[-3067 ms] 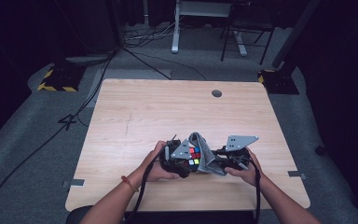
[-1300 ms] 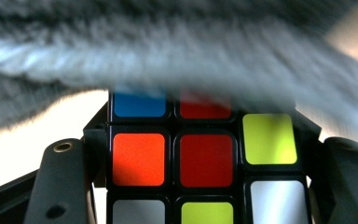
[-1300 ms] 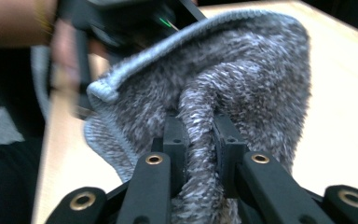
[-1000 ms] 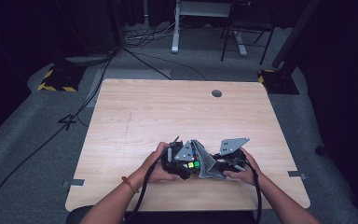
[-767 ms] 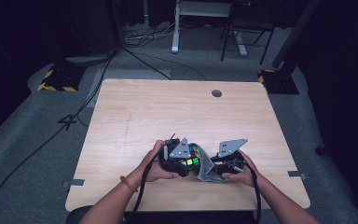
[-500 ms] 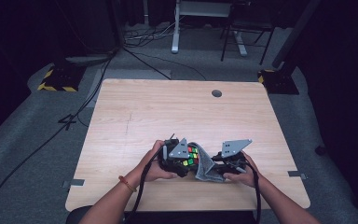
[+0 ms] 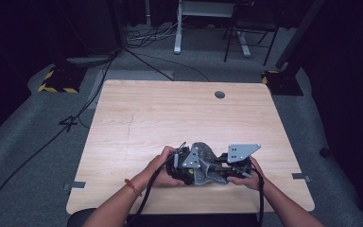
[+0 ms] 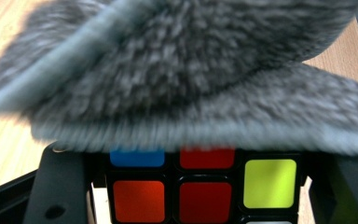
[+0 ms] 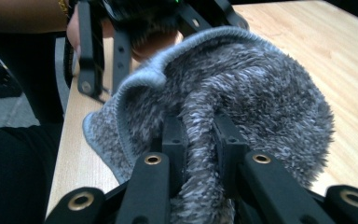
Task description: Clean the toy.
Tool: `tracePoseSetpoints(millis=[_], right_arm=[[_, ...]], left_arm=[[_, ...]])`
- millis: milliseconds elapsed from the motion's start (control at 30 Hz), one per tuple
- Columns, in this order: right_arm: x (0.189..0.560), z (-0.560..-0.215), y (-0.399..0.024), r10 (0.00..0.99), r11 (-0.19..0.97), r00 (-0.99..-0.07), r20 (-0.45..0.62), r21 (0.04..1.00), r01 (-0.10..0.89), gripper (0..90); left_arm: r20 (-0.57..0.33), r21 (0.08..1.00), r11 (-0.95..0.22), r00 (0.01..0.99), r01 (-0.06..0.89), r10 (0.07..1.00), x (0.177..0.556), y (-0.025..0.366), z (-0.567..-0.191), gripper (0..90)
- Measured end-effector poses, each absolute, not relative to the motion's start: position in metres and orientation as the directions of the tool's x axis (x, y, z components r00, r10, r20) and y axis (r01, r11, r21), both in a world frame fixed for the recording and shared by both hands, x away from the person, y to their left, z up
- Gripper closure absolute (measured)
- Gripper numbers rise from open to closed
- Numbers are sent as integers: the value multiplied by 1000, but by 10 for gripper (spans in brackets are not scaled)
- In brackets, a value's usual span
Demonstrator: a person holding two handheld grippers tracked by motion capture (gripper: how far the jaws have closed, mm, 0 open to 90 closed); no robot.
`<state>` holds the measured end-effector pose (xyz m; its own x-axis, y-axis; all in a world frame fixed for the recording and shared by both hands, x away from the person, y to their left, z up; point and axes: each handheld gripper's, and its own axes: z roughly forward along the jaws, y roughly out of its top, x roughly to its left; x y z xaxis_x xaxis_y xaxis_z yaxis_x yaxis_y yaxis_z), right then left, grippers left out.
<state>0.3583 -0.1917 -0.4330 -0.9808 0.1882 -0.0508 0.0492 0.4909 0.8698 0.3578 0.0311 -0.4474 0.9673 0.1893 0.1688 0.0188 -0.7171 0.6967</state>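
Gripping a puzzle cube [image 8: 205,186] between its closed jaws, the left gripper [image 7: 182,165] sat at the near edge of the wooden table [image 7: 170,118]. The right gripper [image 9: 199,140] pinched a fold of grey fuzzy cloth [image 9: 242,93], which draped over the cube.

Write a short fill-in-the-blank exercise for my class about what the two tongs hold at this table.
1. The left tongs grip a puzzle ____ with coloured squares.
2. The right tongs pinch a fold of fuzzy ____ cloth.
3. The cloth is draped ____ the cube.
4. The table top is made of pale ____.

Missing words: cube; grey; over; wood
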Motion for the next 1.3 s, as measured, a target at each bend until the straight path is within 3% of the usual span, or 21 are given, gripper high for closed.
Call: tracePoseSetpoints(millis=[233, 367, 467, 733, 1000, 1300], right_arm=[[365, -432, -190, 298, 516, -950, -94, 853, 78, 786], [373, -438, -196, 332, 520, -941, -67, 845, 123, 786], [376, -445, -196, 325, 549, -944, -55, 824, 141, 786], [373, -449, -196, 246, 485, -969, 34, 861, 154, 787], [370, -440, -201, 226, 415, -973, 52, 898, 145, 788], [367, -436, -199, 244, 437, -970, 19, 890, 127, 788]], left_arm=[[167, 707, -707, 966, 20, 195, 360, 34, -442, 334], [160, 755, -655, 962, 24, 220, 360, 44, -431, 334], [137, 791, -611, 964, 32, 227, 361, 49, -425, 334], [145, 801, -599, 968, 6, 203, 359, 49, -428, 332], [174, 745, -667, 965, 2, 197, 357, 45, -436, 329], [158, 751, -660, 966, 16, 204, 359, 41, -438, 334]])
